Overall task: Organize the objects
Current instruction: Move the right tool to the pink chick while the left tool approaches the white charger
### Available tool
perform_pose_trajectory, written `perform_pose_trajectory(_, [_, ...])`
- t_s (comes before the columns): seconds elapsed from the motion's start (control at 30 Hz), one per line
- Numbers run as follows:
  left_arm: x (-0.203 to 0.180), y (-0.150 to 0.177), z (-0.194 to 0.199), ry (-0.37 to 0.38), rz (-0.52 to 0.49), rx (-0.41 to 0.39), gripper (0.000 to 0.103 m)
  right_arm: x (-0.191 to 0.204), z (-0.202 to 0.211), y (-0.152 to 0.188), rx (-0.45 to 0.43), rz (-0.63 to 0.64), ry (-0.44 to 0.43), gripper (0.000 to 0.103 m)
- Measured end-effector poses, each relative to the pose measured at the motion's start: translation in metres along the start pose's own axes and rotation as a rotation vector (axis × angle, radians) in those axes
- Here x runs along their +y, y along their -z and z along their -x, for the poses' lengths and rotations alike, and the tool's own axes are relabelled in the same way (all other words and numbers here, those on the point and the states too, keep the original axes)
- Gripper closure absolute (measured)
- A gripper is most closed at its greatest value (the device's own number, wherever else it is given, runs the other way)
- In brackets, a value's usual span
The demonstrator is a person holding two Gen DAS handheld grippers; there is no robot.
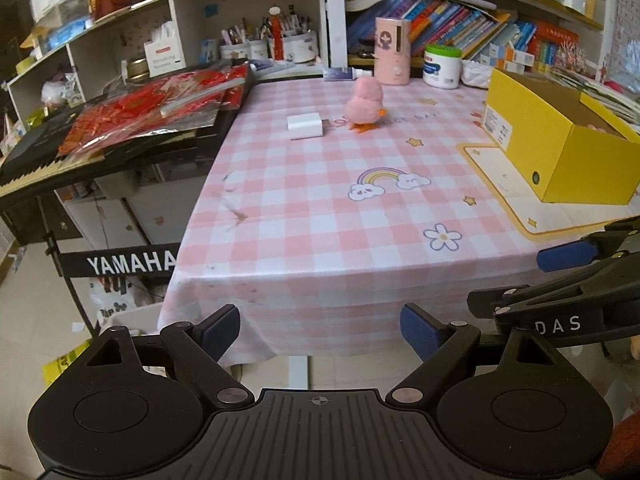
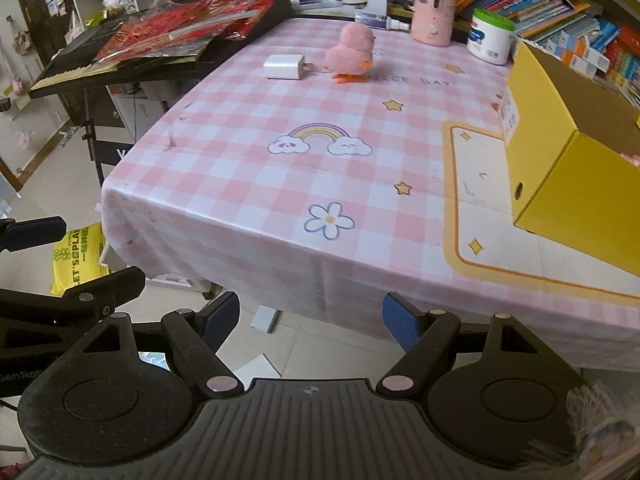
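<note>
A pink fluffy chick toy (image 1: pixel 365 105) (image 2: pixel 353 52) with orange feet stands near the far side of the pink checked tablecloth (image 1: pixel 304 208) (image 2: pixel 256 184). Left of it lies a white charger plug (image 1: pixel 305 125) (image 2: pixel 284 67). An open yellow cardboard box (image 1: pixel 560 140) (image 2: pixel 568 152) sits at the right on a yellow-edged mat. My left gripper (image 1: pixel 320 330) is open with nothing in it, in front of the table's near edge. My right gripper (image 2: pixel 310 322) is likewise open with nothing between its fingers, off the near edge. The right gripper's fingers (image 1: pixel 568 256) also show in the left wrist view.
A keyboard on a stand (image 1: pixel 120 136) (image 2: pixel 160 40), covered with red packets, borders the table's left side. At the back stand a pink device (image 1: pixel 392 50) (image 2: pixel 434 6), a white green-lidded jar (image 1: pixel 442 66) (image 2: pixel 491 36), pen cups and shelves of books. A yellow bag (image 2: pixel 78 256) lies on the floor.
</note>
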State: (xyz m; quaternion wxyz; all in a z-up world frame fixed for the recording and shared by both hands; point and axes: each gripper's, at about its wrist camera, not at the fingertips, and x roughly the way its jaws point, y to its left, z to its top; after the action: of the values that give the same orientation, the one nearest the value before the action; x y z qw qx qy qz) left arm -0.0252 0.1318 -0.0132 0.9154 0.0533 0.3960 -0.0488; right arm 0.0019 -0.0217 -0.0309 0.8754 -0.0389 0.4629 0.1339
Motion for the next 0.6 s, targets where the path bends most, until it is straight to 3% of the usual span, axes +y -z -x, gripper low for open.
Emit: perform_pose_trajectory(0.6, [0.001, -0.044, -0.043, -0.009, 0.001, -0.004, 0.014, -0.019, -0.033, -0.05, -0.008, 0.009, -0.015, 0.025])
